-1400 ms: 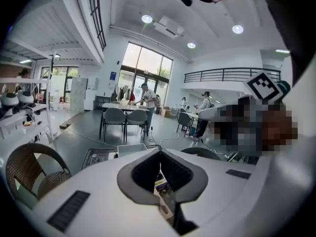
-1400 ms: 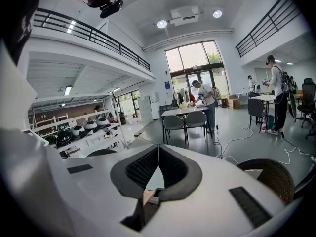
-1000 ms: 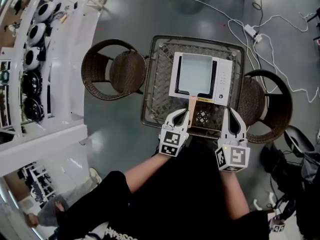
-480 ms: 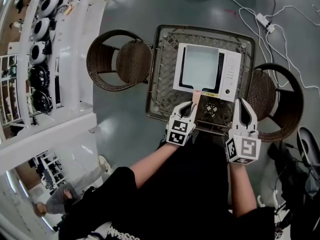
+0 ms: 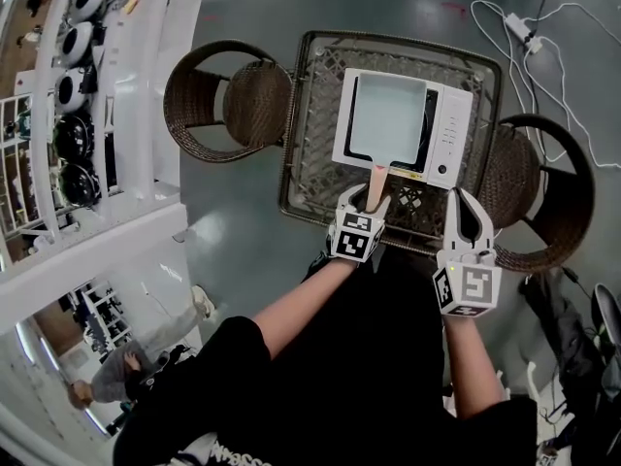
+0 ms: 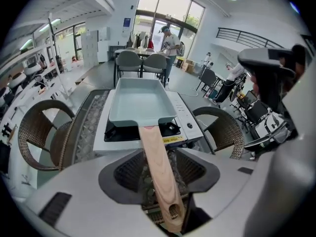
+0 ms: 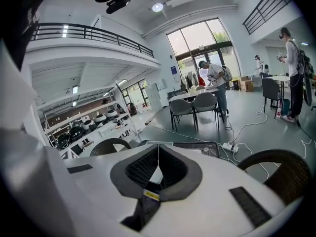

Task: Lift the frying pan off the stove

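A square pale-blue frying pan [image 5: 388,115] sits on a white portable stove [image 5: 448,139], and its wooden handle [image 5: 375,184] points toward me. My left gripper [image 5: 372,202] straddles that handle. In the left gripper view the handle [image 6: 160,177] lies between the jaws, which are opening, with a gap on each side of the wood. The pan [image 6: 140,102] rests flat on the stove [image 6: 185,117]. My right gripper [image 5: 464,202] hovers over the table edge to the right of the handle. Its pads meet in the right gripper view [image 7: 157,169], shut on nothing.
The stove stands on a wicker-framed table [image 5: 310,144]. A wicker chair [image 5: 228,115] stands at the table's left and another [image 5: 539,192] at its right. A power strip with white cables [image 5: 514,27] lies on the floor beyond. White shelving [image 5: 78,85] runs along the left.
My left gripper has moved forward along the pan handle, so the wood now runs between its jaws. The right gripper stays beside it, shut. The pan has not moved.
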{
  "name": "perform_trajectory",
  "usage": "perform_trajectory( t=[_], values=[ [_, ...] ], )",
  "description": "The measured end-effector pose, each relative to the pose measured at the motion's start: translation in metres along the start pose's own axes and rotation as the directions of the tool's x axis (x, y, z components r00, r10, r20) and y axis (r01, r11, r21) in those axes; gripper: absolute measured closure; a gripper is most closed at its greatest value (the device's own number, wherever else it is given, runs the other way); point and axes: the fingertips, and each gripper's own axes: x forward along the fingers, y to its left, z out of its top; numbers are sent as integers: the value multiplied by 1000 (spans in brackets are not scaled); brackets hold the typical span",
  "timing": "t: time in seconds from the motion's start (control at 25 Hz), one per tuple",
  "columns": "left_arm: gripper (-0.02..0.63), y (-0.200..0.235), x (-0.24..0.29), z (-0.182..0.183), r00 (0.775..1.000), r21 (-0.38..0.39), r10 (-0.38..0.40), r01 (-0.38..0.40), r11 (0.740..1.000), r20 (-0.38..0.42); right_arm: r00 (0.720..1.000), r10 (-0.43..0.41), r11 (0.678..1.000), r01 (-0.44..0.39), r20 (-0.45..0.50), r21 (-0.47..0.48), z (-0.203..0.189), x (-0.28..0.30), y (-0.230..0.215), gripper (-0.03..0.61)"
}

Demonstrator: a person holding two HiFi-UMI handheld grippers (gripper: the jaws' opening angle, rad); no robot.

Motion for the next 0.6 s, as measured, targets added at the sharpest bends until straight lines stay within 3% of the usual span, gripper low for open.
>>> perform_trajectory(
  t=[0.28, 0.6],
  values=[
    [383, 0, 24, -14, 994, -56, -14, 8, 998, -109, 999, 32, 999, -32, -23, 9, -10, -3, 0, 548],
    [383, -3, 49, -32, 970, -60, -64, 52, 997, -234, 1000, 26, 1000, -26, -7, 9, -6, -5, -22, 548]
  ],
)
